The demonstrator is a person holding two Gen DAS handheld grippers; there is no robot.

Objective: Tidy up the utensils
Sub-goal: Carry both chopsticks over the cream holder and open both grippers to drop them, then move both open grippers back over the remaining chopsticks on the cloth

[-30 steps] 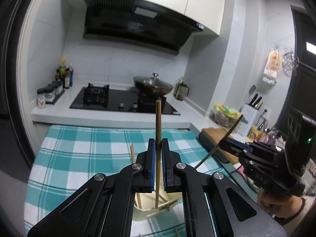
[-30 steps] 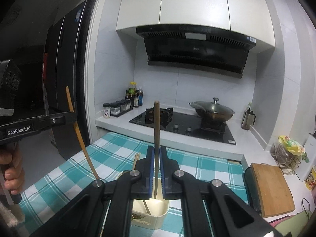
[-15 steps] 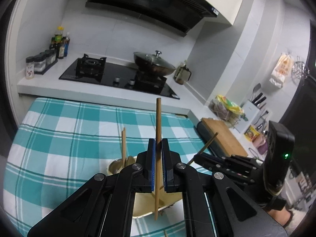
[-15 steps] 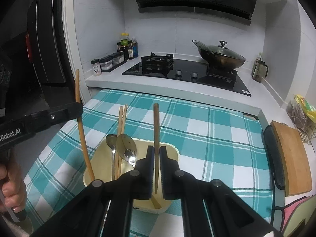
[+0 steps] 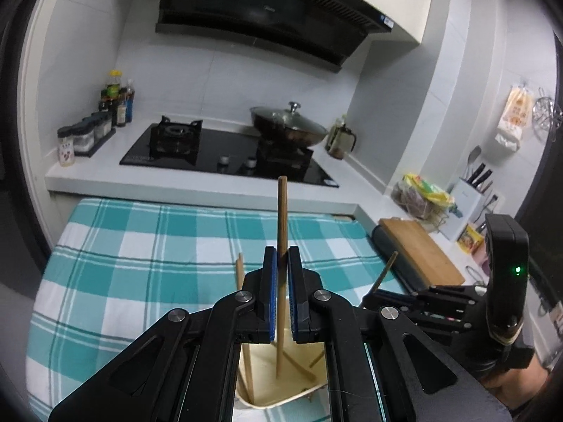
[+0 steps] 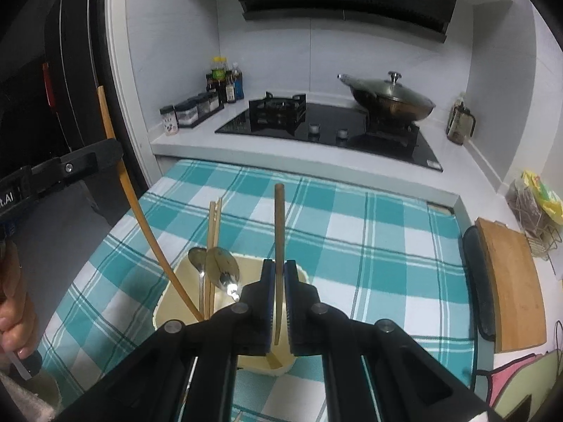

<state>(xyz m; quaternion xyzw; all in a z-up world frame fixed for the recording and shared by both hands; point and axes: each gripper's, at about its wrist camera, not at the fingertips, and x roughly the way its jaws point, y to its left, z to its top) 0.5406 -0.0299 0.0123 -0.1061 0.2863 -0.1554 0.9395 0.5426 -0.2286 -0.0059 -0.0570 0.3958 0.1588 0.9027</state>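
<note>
A cream utensil holder [image 6: 176, 281] [image 5: 281, 383] stands on the teal checked tablecloth, directly below both grippers. My left gripper [image 5: 280, 263] is shut on a wooden chopstick [image 5: 282, 218] held upright, its lower end inside the holder. My right gripper [image 6: 278, 274] is shut on another wooden chopstick [image 6: 279, 225], also upright with its lower end in the holder. In the right wrist view the holder has two metal spoons [image 6: 221, 267] and a pair of chopsticks [image 6: 213, 225] standing in it. The left gripper [image 6: 119, 161] and its chopstick [image 6: 140, 211] show at that view's left.
The tablecloth [image 6: 387, 246] covers the table. Behind it is a white counter with a gas hob [image 5: 225, 151], a lidded wok [image 5: 288, 126] and spice jars [image 5: 84, 137]. A wooden cutting board [image 6: 510, 281] and a knife block [image 5: 468, 193] are at the right.
Both grippers have come down over the holder, bringing the chopsticks' lower ends into it. Both jaws stay shut on their chopsticks.
</note>
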